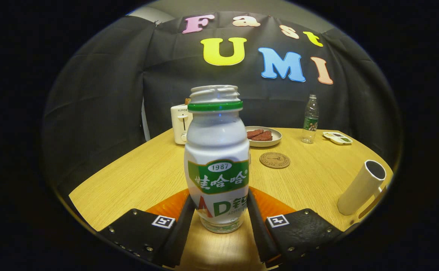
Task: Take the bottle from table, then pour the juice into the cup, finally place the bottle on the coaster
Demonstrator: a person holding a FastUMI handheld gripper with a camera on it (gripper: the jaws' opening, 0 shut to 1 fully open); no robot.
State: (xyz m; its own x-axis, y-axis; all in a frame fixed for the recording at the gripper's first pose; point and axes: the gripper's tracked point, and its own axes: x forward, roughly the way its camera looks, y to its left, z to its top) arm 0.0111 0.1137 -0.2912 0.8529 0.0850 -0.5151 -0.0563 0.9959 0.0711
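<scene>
Gripper (217, 210) has the bottle (217, 158) between its fingers, both pressing on the lower body, one on each flank just above the base. Bottle is upright, cap off, open threaded neck with a ring below it. It appears lifted a little off the table (136, 177); can't be sure, the base sits right over the near edge.

Handling, my read:
- Small plastic drink bottle, light even if full. Can't see a fill level through the opaque wall and label.
- Thin wall, so it'll flex under squeeze. Too much force with the mouth open could push juice out.
- Glossy label sleeve is slick; risk of rotating in the pinch once tilted.
- Grip is low, so most of the bottle stands above the fingers. Fine upright, but it will want to pivot during the pour. Waist under the label band would be the steadier hold.

Targets: cup (360, 188) is off to the right near the table's right edge, and it looks tipped over or leaning hard, mouth pointing up and away. Pouring into it like that looks awkward. Coaster (275, 160) is mid-table beyond the bottle, bare, just in front of a plate (276, 138) near the far edge.
</scene>
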